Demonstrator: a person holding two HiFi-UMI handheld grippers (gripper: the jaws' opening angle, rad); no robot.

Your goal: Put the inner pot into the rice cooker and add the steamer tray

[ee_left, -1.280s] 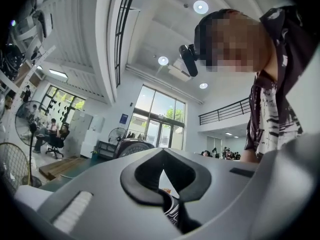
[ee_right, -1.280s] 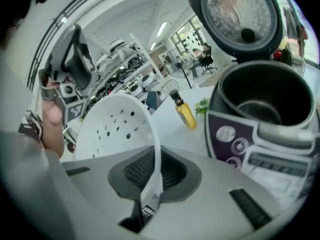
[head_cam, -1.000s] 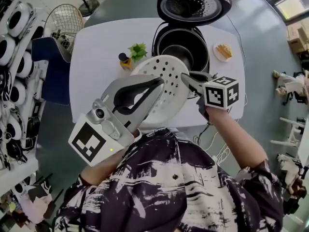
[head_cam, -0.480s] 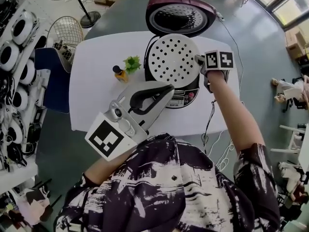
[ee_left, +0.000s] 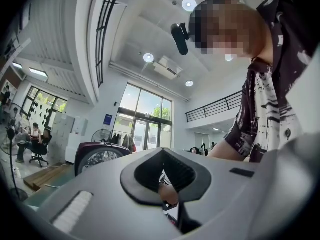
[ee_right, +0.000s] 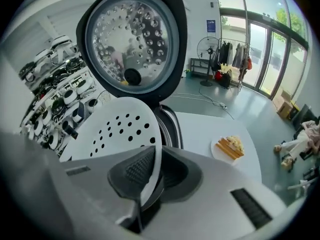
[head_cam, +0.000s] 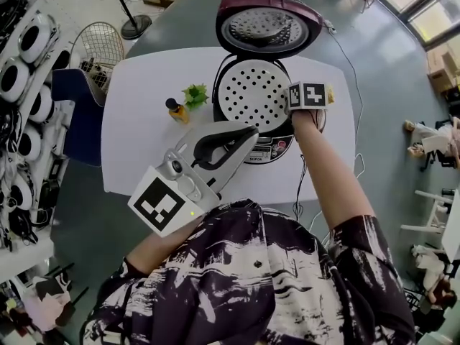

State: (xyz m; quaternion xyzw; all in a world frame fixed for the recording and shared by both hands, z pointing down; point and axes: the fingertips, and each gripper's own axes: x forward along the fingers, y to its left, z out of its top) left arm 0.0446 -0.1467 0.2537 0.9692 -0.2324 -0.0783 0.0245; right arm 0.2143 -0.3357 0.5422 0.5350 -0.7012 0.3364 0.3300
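Note:
The white perforated steamer tray [head_cam: 251,95] lies over the mouth of the open rice cooker [head_cam: 272,148], tilted a little, and hides what is inside. My right gripper [head_cam: 292,99] is shut on the tray's right rim. In the right gripper view the tray [ee_right: 120,129] runs edge-on between the dark pads, with the cooker's dark rim [ee_right: 171,126] and raised lid [ee_right: 131,39] beyond it. My left gripper [head_cam: 250,131] hovers near my body over the table's front. It is shut and holds nothing, and the left gripper view shows its tips [ee_left: 176,209] meeting.
On the white table [head_cam: 144,131], a small bottle [head_cam: 172,110] and a green plant [head_cam: 194,94] stand left of the cooker. A plate of food [ee_right: 230,146] sits at its right. The lid [head_cam: 267,24] stands open behind. A wire basket [head_cam: 97,45] and shelves are at the left.
My right gripper carried the tray from in front of the cooker away from me and lowered it over the cooker's mouth. The left gripper drew slightly left.

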